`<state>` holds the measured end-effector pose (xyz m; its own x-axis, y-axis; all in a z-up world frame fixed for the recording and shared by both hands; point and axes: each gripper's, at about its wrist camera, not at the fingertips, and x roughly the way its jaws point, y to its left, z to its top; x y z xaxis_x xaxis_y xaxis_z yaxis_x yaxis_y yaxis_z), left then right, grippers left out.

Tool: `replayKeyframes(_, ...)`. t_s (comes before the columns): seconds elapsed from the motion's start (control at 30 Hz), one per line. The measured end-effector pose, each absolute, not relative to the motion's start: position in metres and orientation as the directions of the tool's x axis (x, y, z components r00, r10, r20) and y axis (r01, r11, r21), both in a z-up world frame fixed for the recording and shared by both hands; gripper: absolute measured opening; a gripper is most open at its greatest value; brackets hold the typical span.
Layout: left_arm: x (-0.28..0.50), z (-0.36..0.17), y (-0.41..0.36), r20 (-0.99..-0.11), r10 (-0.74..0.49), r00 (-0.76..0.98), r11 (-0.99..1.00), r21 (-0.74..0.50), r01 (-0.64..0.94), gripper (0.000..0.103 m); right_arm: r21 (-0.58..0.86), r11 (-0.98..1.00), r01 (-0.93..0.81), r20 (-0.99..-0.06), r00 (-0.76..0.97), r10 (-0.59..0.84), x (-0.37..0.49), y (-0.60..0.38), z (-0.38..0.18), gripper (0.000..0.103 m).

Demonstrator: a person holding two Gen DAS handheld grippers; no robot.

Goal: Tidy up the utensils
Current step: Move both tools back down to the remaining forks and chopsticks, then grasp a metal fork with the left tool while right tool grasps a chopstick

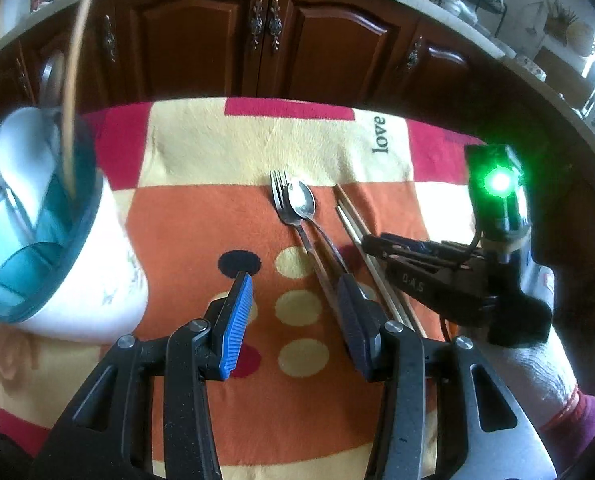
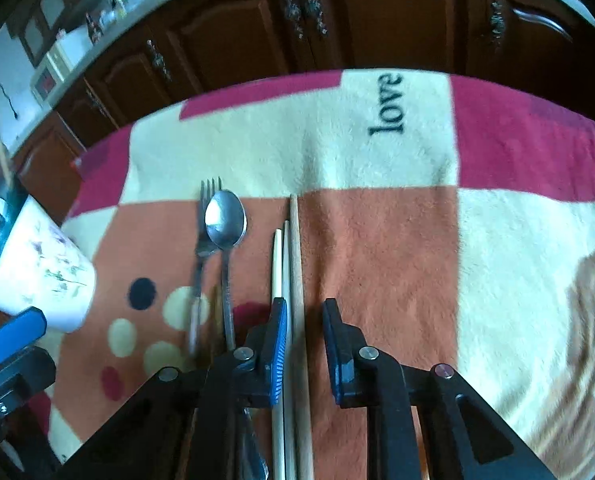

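Three chopsticks [image 2: 293,280] between right fingers [image 2: 276,344]; bare cloth [image 2: 377,260] rightward.

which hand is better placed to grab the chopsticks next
Right, probably. The right gripper already straddles a chopstick among the chopsticks, jaws apart. The left gripper hangs open over the fork and spoon handles.

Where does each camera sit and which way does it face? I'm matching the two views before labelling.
Left wrist: sits on the left tongs, looking down over the blanket at fork, spoon, utensil holder; right tongs and a sleeve show.
Right wrist: sits on the right tongs, facing down along the chopsticks; left tongs show at the edge.
Shared: fork, spoon, chopsticks, holder, blanket, cabinets.
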<state>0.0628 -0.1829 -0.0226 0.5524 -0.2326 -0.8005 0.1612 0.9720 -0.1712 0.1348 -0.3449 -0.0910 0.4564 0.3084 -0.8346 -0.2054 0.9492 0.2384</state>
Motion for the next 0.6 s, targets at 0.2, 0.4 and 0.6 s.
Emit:
replayKeyframes(0.2,0.087,-0.043,-0.192,-0.827,-0.234,0.511,0.972,-0.201,0.118,0.044,0.19,0.952,-0.241,-0.844,0.455,0.283,0.147,-0.342,-0.091,0.009)
replayKeyframes(0.4,0.114,-0.063,-0.196,-0.847,-0.221,0.483,0.974,-0.218,0.064,0.044,0.181,0.969,-0.166,-0.84,0.487,0.24,0.145,-0.372,-0.088,0.007)
replayKeyframes(0.6,0.137,-0.073,-0.2,-0.852,-0.207,0.481,0.975,-0.221,0.027,0.044,0.306,0.936,-0.176,-0.801,0.483,0.353,0.143,-0.389,-0.085,0.007)
